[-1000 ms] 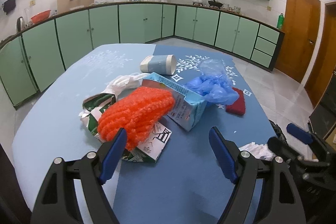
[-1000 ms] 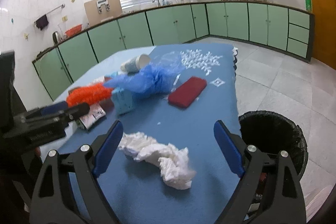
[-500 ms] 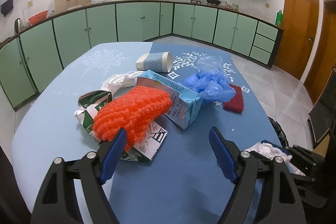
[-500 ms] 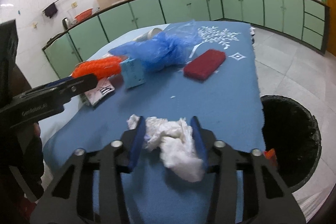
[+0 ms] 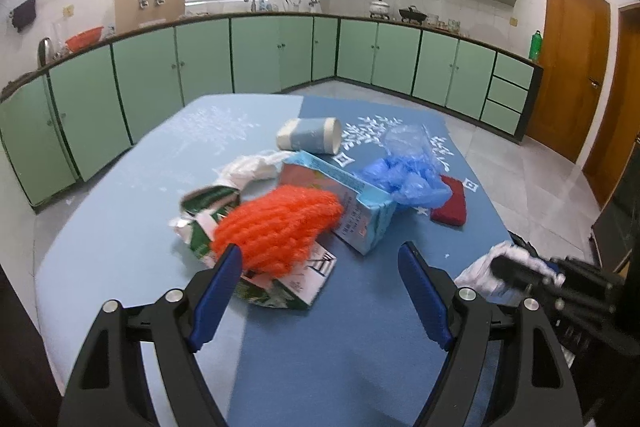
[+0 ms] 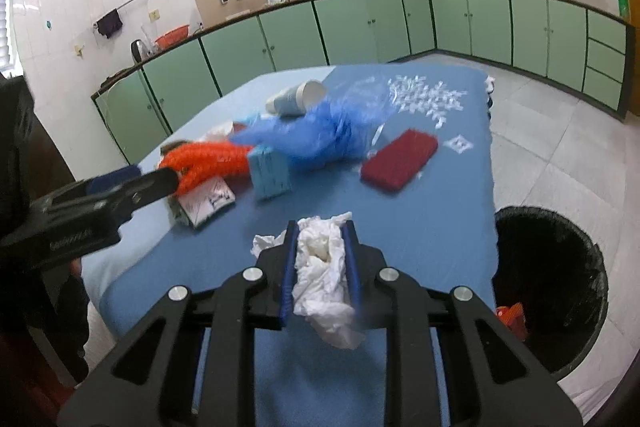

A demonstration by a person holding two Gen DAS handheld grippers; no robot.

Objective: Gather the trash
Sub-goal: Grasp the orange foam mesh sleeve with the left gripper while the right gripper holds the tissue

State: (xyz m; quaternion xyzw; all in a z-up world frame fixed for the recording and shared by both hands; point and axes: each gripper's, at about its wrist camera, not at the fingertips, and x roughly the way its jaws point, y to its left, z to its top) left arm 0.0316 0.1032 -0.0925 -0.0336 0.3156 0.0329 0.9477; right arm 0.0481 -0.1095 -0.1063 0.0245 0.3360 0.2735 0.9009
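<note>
My right gripper (image 6: 320, 247) is shut on a crumpled white tissue (image 6: 322, 267) and holds it a little above the blue table (image 6: 440, 219); it also shows in the left wrist view (image 5: 516, 267) with the tissue (image 5: 480, 271). My left gripper (image 5: 320, 279) is open and empty, just in front of an orange knitted net (image 5: 276, 227) that lies on a torn green carton (image 5: 280, 287). A light blue carton (image 5: 352, 207), a blue plastic bag (image 5: 404, 175), a paper cup (image 5: 310, 135) and a red sponge (image 5: 450, 201) lie behind.
A black trash bin (image 6: 552, 283) with an orange item inside stands on the floor at the table's right edge. A white plastic scrap (image 5: 252, 167) lies left of the blue carton. Green cabinets (image 5: 260, 55) line the far walls.
My right gripper closed on the white tissue and lifted it slightly off the table. My left gripper stayed open and drifted a little towards the pile.
</note>
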